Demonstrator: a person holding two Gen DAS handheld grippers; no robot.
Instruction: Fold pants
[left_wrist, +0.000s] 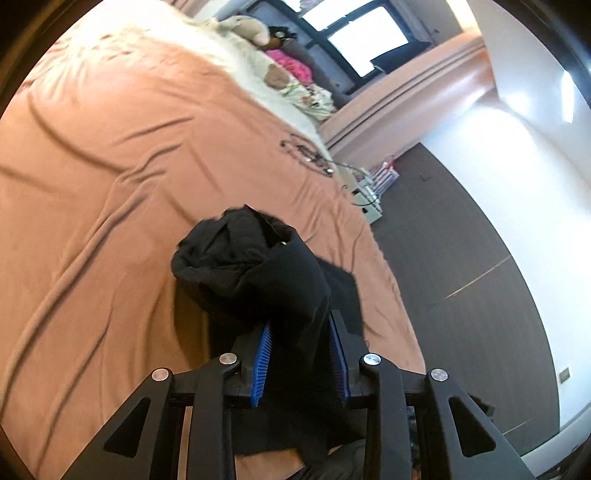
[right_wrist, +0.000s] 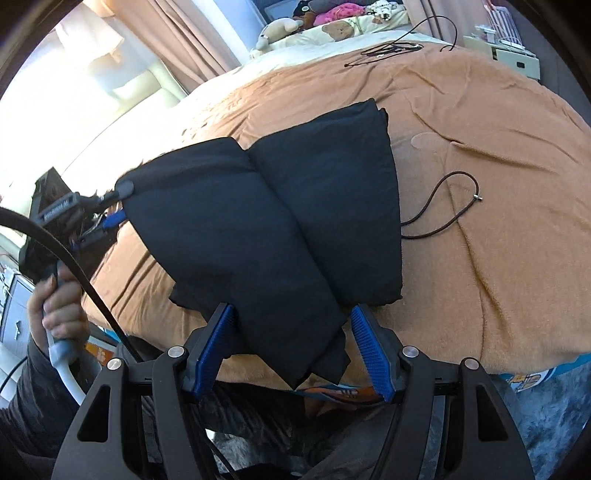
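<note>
Left fingers (left_wrist: 334, 343) clamp a pants (right_wrist: 258, 221) edge; right gripper (right_wrist: 291, 350) open, straddling the hem.
We note the pants run lower centre to upper right on the bed (right_wrist: 498, 184); left gripper (right_wrist: 110, 218) holds the left edge.

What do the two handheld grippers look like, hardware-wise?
Both the left gripper and the right gripper have black angular linkage arms with silver pivot caps and blue ribbed finger pads. From the right wrist view, the left unit carries a grey labelled box, black cables and a pale grey handle; the sleeve is dark.
</note>
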